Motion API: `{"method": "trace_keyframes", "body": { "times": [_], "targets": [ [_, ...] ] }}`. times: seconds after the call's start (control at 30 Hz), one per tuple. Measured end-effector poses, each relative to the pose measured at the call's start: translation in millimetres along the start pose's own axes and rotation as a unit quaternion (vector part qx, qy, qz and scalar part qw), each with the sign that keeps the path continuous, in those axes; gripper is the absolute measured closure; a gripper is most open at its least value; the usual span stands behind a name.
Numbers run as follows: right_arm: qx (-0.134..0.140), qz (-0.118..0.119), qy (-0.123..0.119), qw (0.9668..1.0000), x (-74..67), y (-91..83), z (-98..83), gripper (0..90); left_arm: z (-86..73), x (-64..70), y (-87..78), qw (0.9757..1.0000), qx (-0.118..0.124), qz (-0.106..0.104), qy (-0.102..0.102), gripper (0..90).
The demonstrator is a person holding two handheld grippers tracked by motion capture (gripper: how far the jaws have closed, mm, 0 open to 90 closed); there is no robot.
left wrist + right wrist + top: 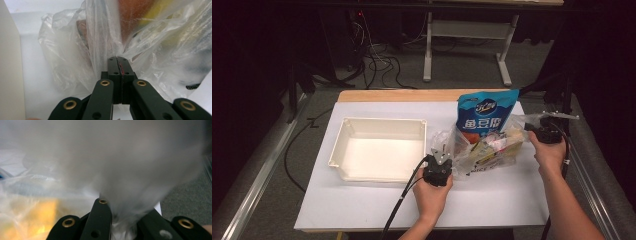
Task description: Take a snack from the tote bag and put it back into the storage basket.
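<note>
Clear plastic bag (484, 150) of snacks on counter (492, 200), right of white tray (379, 150). Left tongs (117, 60) and right tongs (120, 220) both pinching thin film. Risk: film tears or slips, blue pouch (484, 117) tips out.

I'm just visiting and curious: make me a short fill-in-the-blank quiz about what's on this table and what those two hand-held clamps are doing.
1. The left gripper is shut on the thin film of a clear ____ bag.
2. The tall snack pouch standing behind that bag is coloured ____.
3. To the left of the bag sits a white tray, which is ____ inside.
4. The right gripper pinches the bag at its ____ end in the high view.

Missing words: plastic; blue; empty; right
</note>
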State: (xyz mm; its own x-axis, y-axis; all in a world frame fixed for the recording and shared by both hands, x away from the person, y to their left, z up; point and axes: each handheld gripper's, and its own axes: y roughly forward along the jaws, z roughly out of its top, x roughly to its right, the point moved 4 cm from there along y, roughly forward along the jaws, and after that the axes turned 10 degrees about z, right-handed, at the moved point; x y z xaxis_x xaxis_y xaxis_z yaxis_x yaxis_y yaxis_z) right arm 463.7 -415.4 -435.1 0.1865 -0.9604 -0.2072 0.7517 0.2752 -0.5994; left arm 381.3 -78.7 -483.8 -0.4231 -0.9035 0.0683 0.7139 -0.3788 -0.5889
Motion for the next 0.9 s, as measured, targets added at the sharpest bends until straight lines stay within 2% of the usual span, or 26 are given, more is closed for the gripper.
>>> {"method": "trace_keyframes", "body": {
  "times": [0.07,0.17,0.23,0.3,0.37,0.47,0.57,0.77,0.9],
  "targets": [
    [-0.009,0.003,-0.001,1.0,1.9,3.0,-6.1,90.0,-2.8,0.5,1.5,1.0,-0.003,0.002,0.002,90.0],
    [-0.025,0.006,-0.025,0.9994,-0.2,8.4,-16.2,90.0,-6.6,4.1,3.1,0.9999,-0.01,0.001,-0.005,89.4],
    [-0.023,0.013,-0.019,0.9995,-1.2,8.7,-20.6,89.8,-5.8,3.8,3.7,1.0,-0.003,0.0,-0.001,88.0],
    [-0.005,0.025,-0.011,0.9996,-0.5,5.3,-20.6,79.3,-5.3,3.8,0.2,0.9999,-0.002,-0.006,-0.008,82.4],
    [0.016,0.037,0.002,0.9992,0.5,-1.3,-19.1,68.8,-2.8,3.4,-6.1,0.9997,0.01,-0.012,-0.018,73.7],
    [0.056,0.061,-0.002,0.9966,-2.2,-18.9,-14.8,54.3,1.6,4.6,-16.9,0.9993,0.029,-0.014,-0.017,60.4],
    [0.086,0.079,-0.018,0.993,-9.1,-41.9,-11.1,41.1,6.7,5.1,-27.0,0.9986,0.046,-0.018,-0.019,53.4],
    [0.117,0.099,-0.031,0.9877,-23.0,-80.5,-6.9,28.5,11.4,2.0,-39.7,0.9977,0.058,-0.027,-0.024,47.3],
    [0.128,0.114,-0.034,0.9847,-35.8,-97.5,-10.2,23.2,8.3,1.9,-44.9,0.9974,0.06,-0.03,-0.024,45.3]
  ]
}}
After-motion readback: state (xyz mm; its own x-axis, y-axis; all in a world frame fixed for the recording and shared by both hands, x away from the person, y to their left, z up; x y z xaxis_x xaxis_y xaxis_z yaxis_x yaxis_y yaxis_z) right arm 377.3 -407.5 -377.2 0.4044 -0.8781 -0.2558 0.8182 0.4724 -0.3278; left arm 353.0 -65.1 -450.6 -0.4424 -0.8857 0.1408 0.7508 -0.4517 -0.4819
